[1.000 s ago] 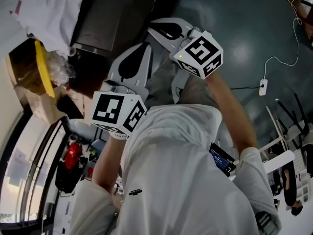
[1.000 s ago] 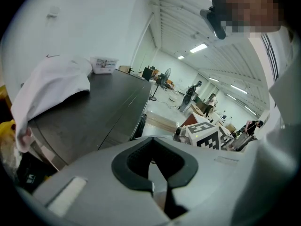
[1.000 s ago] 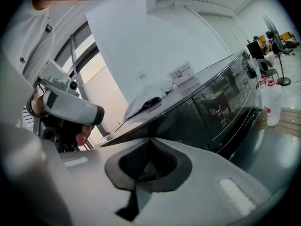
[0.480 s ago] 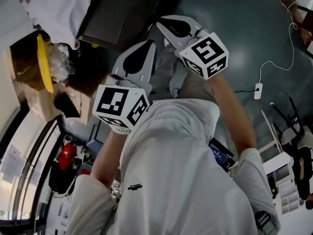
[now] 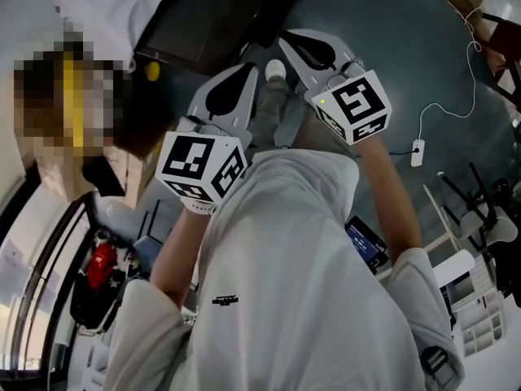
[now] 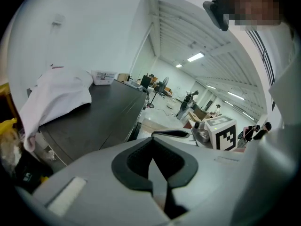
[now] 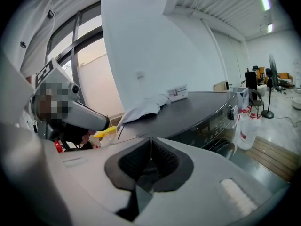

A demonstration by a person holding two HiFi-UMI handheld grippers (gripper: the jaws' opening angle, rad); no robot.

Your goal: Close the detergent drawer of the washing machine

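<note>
Drifted slightly toward upper right since earlier: left gripper and right gripper, jaws pressed together on nothing. Washing machine at middle right; detergent drawer not distinguishable. Probably light, stiff plastic, easy sliding; push flat on front face.

A large open workshop hall with plain white walls, a ribbed white ceiling lit by strip lights, tall windows showing pale daylight, a dark glossy floor, and a distant standing fan.
</note>
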